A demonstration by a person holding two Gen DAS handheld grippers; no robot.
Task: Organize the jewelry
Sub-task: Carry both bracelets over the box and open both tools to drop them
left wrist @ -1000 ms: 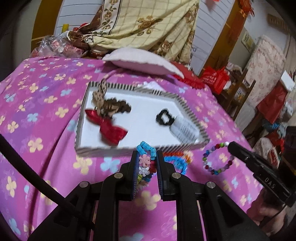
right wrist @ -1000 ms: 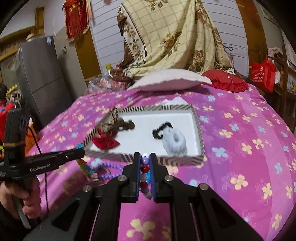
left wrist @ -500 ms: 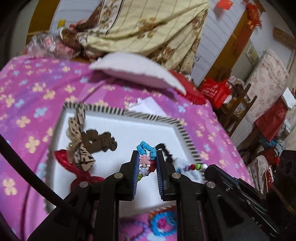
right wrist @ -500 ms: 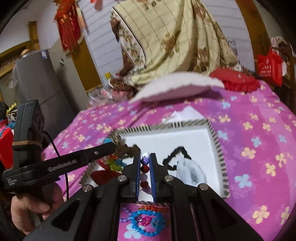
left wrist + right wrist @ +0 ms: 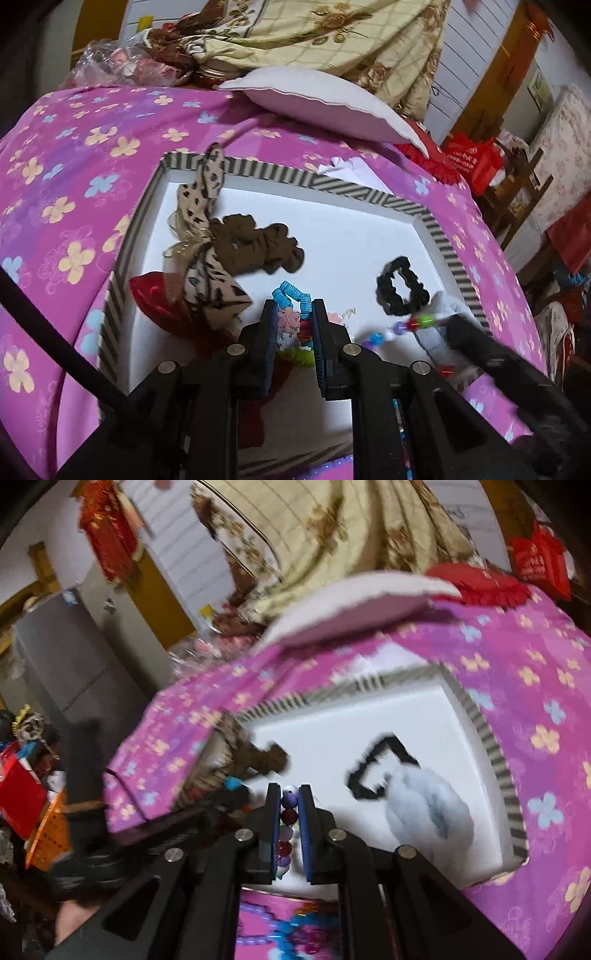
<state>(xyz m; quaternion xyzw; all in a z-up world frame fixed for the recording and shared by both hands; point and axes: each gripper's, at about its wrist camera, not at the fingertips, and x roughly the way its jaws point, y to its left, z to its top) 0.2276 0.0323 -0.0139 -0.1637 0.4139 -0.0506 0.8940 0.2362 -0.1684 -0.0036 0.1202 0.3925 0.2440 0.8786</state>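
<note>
Left gripper [image 5: 294, 317] fingers pinching blue bracelet [image 5: 291, 293], right gripper [image 5: 289, 805] fingers clamping beaded bracelet [image 5: 288, 816], over striped tray [image 5: 369, 192]

Pink flowered bedspread [image 5: 92, 155] across the bed, white pillow [image 5: 314, 99] at its far edge, red frilled cushion [image 5: 476, 581] just right of it, cream rose-patterned quilt [image 5: 332, 33] heaped behind, red bag [image 5: 476, 158] far right, grey fridge [image 5: 62, 664] far left

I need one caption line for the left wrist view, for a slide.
Left gripper holds a blue beaded bracelet over the striped tray.
</note>
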